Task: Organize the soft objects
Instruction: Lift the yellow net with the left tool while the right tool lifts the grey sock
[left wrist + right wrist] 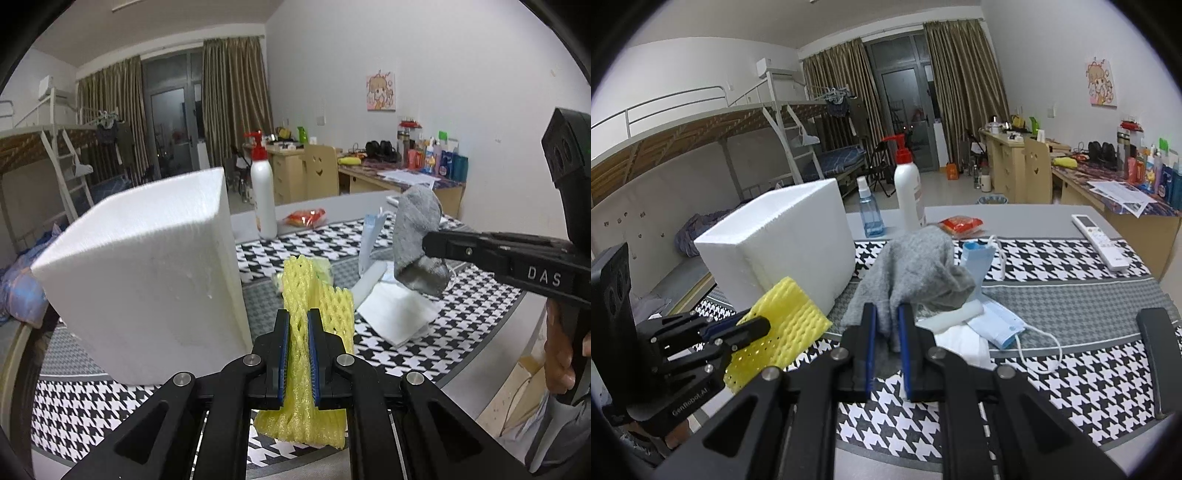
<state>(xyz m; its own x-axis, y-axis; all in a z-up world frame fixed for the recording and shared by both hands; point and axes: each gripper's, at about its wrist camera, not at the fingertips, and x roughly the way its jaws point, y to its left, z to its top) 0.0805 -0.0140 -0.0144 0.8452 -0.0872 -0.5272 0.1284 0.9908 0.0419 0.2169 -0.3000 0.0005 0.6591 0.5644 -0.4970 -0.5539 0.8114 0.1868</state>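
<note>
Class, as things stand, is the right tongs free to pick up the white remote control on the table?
Probably not: the right tongs are shut on the grey knitted sock. The white remote control lies unobstructed, so the sock must go first.

**Colours and patterns on the table**

The foam net is pale yellow with a diamond mesh. The sock is grey knit. The foam box is plain white. The tablecloth has a black-and-white houndstooth print crossed by a finer grey houndstooth band. The face mask is light blue with white loops. The pump bottle is white with a red pump; the spray bottle is clear blue. The snack packet is red-orange. Both grippers are black with blue pads
</note>
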